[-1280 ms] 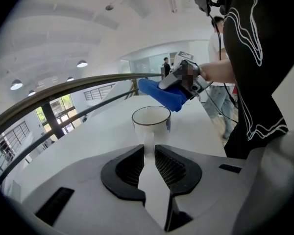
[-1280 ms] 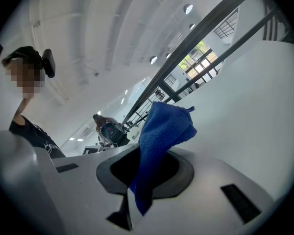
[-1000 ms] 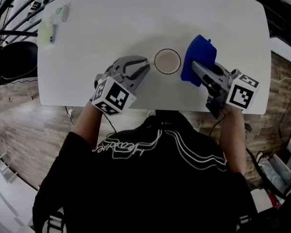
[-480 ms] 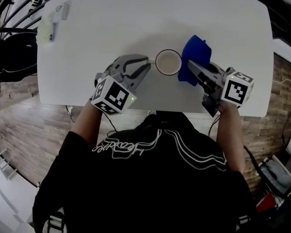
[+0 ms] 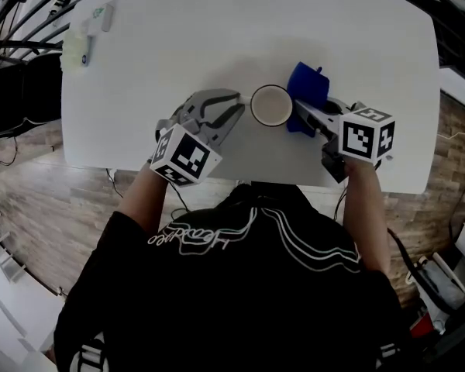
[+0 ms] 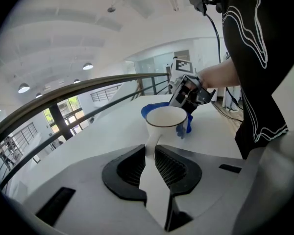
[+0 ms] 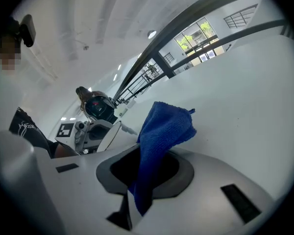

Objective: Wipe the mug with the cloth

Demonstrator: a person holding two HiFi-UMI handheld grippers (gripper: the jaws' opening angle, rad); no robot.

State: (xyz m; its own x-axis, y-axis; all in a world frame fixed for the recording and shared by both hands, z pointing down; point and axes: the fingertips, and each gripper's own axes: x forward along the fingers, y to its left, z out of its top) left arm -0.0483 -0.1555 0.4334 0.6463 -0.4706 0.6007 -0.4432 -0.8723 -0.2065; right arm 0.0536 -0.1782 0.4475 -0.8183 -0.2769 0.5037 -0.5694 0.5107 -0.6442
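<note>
A white mug [image 5: 270,105] stands upright on the white table [image 5: 217,29], near the front edge. My left gripper [image 5: 237,106] is shut on the mug's handle [image 6: 150,150], and the mug [image 6: 166,123] rises just past its jaws. My right gripper [image 5: 300,115] is shut on a blue cloth [image 5: 305,91], which sticks up out of the jaws and presses against the mug's right side. In the right gripper view the cloth [image 7: 161,133] fills the gap between the jaws, with the mug [image 7: 109,136] and the left gripper [image 7: 81,129] just beyond it on the left.
A few small pale objects [image 5: 84,39] lie at the table's far left corner. The table's front edge [image 5: 248,178] runs close under both grippers. Dark chairs and railing stand off the left side, over a wood-plank floor.
My right gripper has carried the blue cloth leftward until it meets the mug's right side. The left gripper and the mug have stayed put.
</note>
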